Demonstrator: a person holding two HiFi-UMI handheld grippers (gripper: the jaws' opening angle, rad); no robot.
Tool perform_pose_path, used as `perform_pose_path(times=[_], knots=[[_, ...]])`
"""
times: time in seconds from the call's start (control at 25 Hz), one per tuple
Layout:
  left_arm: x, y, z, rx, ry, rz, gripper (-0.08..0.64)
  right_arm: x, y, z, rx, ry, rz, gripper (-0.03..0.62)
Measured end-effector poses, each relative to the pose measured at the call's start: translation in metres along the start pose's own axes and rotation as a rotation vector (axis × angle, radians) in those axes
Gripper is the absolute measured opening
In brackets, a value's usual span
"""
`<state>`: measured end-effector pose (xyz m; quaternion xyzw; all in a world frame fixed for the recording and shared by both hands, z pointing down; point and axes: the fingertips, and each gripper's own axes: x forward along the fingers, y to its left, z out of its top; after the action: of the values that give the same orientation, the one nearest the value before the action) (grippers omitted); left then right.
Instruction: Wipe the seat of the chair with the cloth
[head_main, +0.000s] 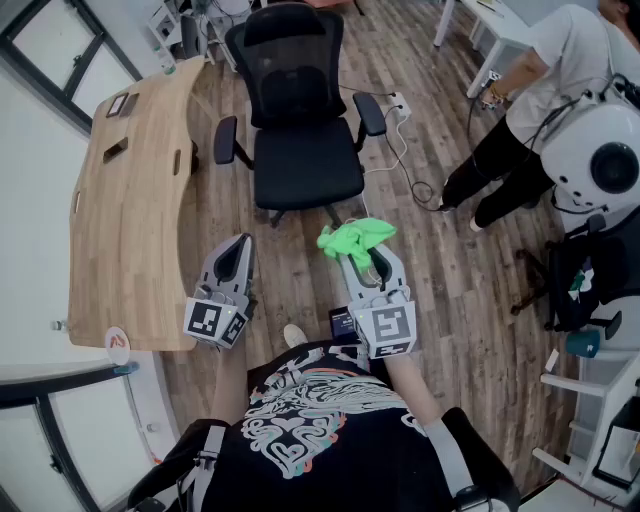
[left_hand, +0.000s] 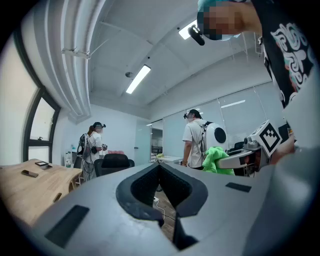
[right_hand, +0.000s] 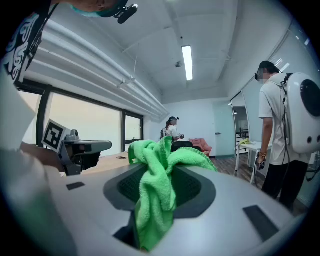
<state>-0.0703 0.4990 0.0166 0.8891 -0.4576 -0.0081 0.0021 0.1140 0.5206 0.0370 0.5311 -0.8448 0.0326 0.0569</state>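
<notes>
A black office chair (head_main: 303, 150) with a mesh back stands on the wood floor ahead of me; its seat (head_main: 308, 168) is bare. My right gripper (head_main: 352, 250) is shut on a bright green cloth (head_main: 354, 238), held in the air short of the seat's front edge. In the right gripper view the cloth (right_hand: 159, 187) is bunched between the jaws and hangs over them. My left gripper (head_main: 240, 252) is shut and holds nothing, level with the right one and left of the chair's base. The chair (left_hand: 113, 164) shows small and far in the left gripper view.
A long wooden desk (head_main: 130, 190) runs along the left, close to my left gripper. A white power strip and cables (head_main: 400, 110) lie on the floor right of the chair. A person (head_main: 530, 110) with a white backpack unit stands at the right. A white table (head_main: 495, 30) is beyond.
</notes>
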Motion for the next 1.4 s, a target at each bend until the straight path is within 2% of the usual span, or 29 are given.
perform_pose_path(times=[0.12,0.36,0.48,0.72,0.96,1.4], knots=[[-0.005,-0.014,-0.011,-0.005,0.015,-0.001,0.002,-0.016,-0.003,-0.004,0.011,0.022,0.005,0.147],[-0.003,-0.036,-0.007,0.033,0.030,-0.004,0.002,-0.031,-0.013,-0.010,0.018,0.030,0.009,0.147],[0.002,-0.041,-0.001,0.059,0.029,0.008,0.002,-0.033,-0.026,-0.006,0.033,0.008,0.005,0.147],[0.010,-0.048,-0.009,0.059,0.046,0.037,0.002,-0.043,-0.056,-0.012,0.084,0.007,0.003,0.147],[0.019,-0.062,-0.012,0.063,0.054,0.060,0.002,-0.054,-0.081,-0.020,0.094,0.013,0.003,0.147],[0.060,-0.053,-0.018,0.079,0.048,0.044,0.002,-0.037,-0.111,-0.026,0.124,0.001,-0.016,0.147]])
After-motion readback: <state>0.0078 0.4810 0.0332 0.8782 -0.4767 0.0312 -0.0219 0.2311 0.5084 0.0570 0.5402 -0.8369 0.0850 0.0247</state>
